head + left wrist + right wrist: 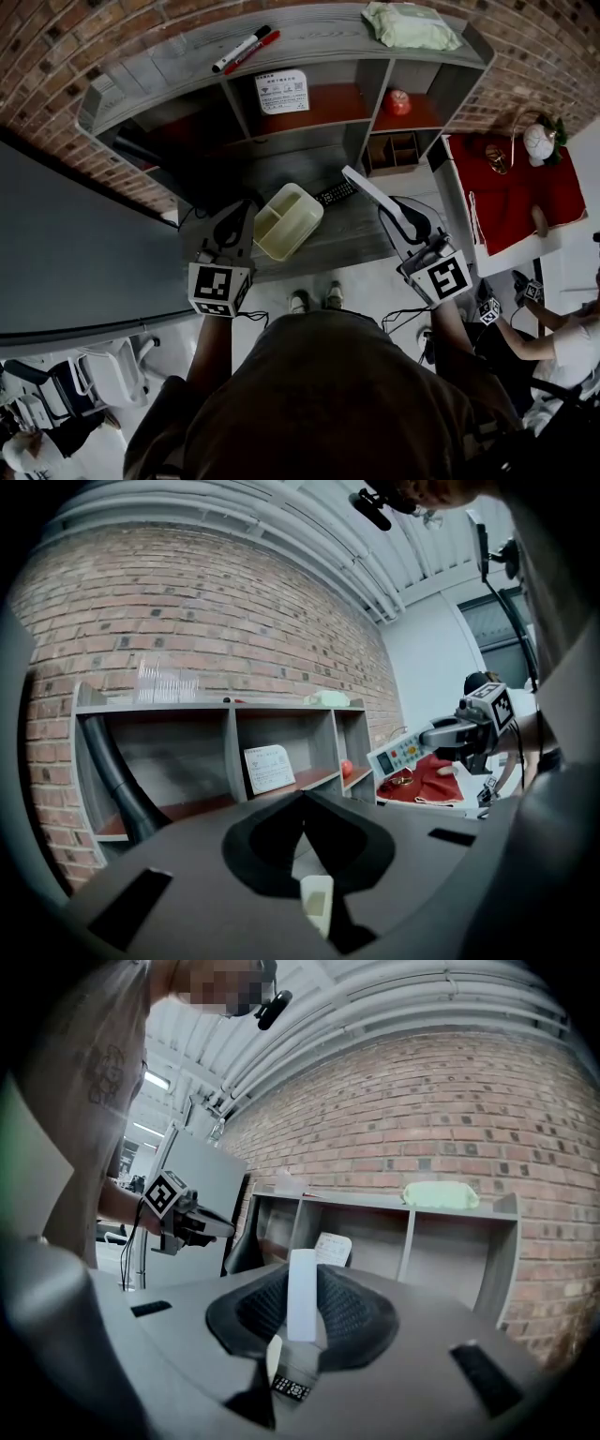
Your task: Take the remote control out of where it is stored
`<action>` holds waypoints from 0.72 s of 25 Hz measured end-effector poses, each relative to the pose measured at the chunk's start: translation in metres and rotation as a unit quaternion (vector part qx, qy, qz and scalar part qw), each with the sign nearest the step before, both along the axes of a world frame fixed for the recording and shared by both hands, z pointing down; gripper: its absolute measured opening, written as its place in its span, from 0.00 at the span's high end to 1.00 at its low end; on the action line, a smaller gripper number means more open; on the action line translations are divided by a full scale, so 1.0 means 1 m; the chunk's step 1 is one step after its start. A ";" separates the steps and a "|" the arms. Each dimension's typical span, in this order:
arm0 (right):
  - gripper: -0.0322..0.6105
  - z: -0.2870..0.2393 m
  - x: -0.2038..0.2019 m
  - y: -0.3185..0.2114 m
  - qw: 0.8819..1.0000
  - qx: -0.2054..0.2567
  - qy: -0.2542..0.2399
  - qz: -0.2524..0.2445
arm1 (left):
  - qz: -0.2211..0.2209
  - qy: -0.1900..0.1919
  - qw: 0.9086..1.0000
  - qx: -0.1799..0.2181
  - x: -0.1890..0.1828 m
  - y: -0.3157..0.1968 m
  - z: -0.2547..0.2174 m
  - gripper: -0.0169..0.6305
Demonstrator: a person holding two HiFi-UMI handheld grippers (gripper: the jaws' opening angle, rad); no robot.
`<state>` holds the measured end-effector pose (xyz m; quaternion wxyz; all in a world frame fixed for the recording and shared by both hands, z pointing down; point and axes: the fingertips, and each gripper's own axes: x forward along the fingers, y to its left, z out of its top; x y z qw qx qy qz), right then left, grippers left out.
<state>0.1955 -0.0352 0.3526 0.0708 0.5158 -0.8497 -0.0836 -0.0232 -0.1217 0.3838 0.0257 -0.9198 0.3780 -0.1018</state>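
**Left gripper** (239, 214): its jaws meet tip to tip with nothing between them. It is held just left of the cream plastic divided tray (302, 208).

**Tray:** it sits at the front of the grey desk (366, 239), and its compartments appear empty. A black remote control (336, 194) lies on the desk just behind the tray's right corner.

**Right gripper** (398, 214): its jaws are clamped on one end of the long white remote control (370, 190). The remote juts out over the desk, clear of the tray and touching nothing.

**Step in hand:** the removal looks essentially complete. To finish it well, grip firmly, carry the remote without swinging it so it cannot lever out of the pads, and steer its free tip away from the shelf edge.

**Grey shelf unit** (309, 37):
- **Left bay:** in shadow, contents unclear.
- **Middle bay:** a white printed card (281, 91).
- **Right bay:** a small red round object (397, 101).
- **Beneath the right bay:** a small wooden partitioned box (394, 150) whose contents cannot be made out.
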 end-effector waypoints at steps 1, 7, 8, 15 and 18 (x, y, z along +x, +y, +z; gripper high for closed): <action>0.82 0.004 0.002 -0.001 1.000 -0.006 0.000 0.002 | 0.001 0.001 1.000 0.003 0.001 0.001 -0.002 0.96; 0.82 0.029 0.007 -0.019 0.998 -0.053 0.019 0.009 | 0.005 0.003 1.000 0.000 0.001 0.009 -0.003 0.96; 0.82 0.037 0.008 -0.024 0.997 -0.067 0.022 0.010 | 0.005 0.002 1.000 -0.001 0.000 0.010 -0.001 0.96; 0.82 0.099 0.012 -0.055 0.983 -0.179 0.026 0.009 | 0.000 0.004 1.000 -0.009 -0.005 0.017 0.004 0.96; 0.82 0.125 0.013 -0.064 0.975 -0.220 0.030 0.005 | 0.003 0.008 1.000 -0.011 -0.005 0.019 0.005 0.96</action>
